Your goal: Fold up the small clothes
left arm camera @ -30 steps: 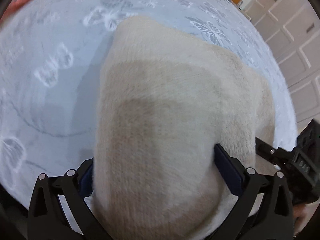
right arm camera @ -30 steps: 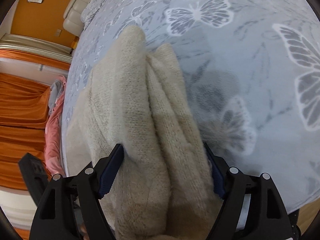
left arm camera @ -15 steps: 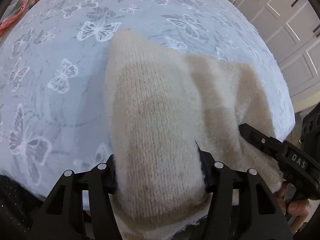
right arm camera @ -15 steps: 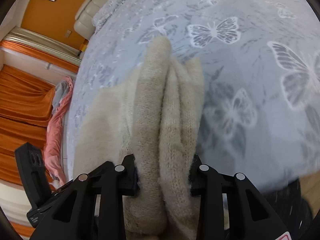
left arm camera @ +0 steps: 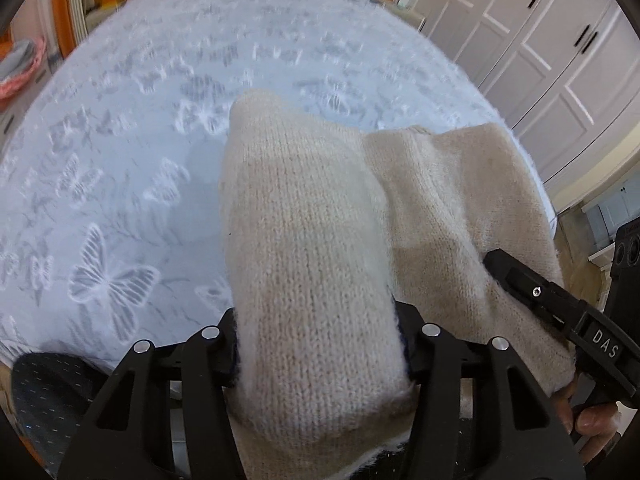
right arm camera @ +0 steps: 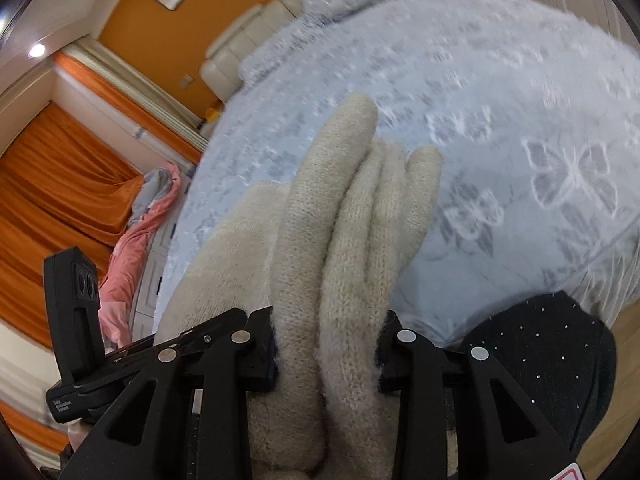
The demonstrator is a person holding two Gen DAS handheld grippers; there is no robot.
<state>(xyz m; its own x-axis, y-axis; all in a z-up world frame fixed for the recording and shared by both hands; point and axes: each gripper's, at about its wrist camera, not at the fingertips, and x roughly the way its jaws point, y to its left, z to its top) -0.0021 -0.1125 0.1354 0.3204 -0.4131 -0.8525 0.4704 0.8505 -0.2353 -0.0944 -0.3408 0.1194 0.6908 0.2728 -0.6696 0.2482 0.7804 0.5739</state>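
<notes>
butterfly bedspread [left arm camera: 120,184] (blue-grey) | orange curtains [right arm camera: 52,184] | white wardrobe doors [left arm camera: 552,48] – shut

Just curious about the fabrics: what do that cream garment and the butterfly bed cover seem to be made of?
Cream garment: looks like soft knitted wool or acrylic, with visible stitch rows and a fuzzy nap. Bed cover: probably smooth woven cloth, pale blue with printed butterflies; blur hides its weave.

Sweater [left arm camera: 320,264] between both tongs, above bedspread [left arm camera: 120,184]; wardrobe [left arm camera: 552,52] right of bed.
</notes>
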